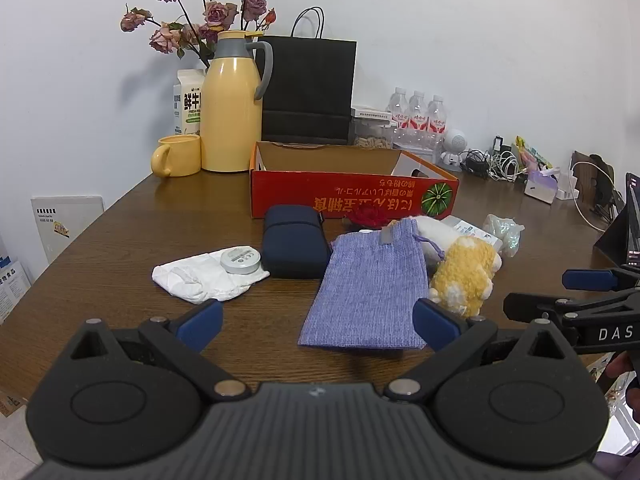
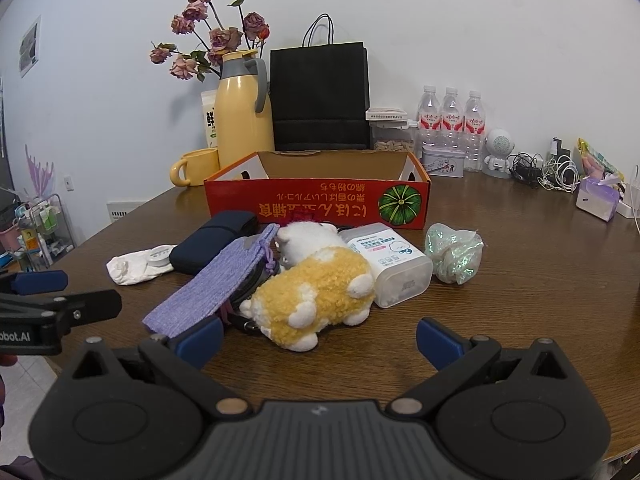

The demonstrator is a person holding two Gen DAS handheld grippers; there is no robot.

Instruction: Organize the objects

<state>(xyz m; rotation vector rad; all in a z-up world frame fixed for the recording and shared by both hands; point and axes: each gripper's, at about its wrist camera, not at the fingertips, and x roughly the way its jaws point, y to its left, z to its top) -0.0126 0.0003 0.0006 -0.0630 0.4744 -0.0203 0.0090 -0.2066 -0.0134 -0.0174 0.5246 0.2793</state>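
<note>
We see the left gripper (image 1: 318,326) with fingers spread wide, nothing between the pads; the purple pouch (image 1: 370,286) lies just ahead of its right finger. Right gripper (image 2: 319,338) is also wide apart and empty, with the plush (image 2: 316,296) just ahead between its fingers. Beyond the plush sit the wipes box (image 2: 390,264) and a glittery wad (image 2: 454,256). Left of the pouch are the navy case (image 1: 294,240), timer (image 1: 241,258) and white cloth (image 1: 200,278). Farthest back on the table (image 1: 120,248) is the red box (image 1: 352,190).
</note>
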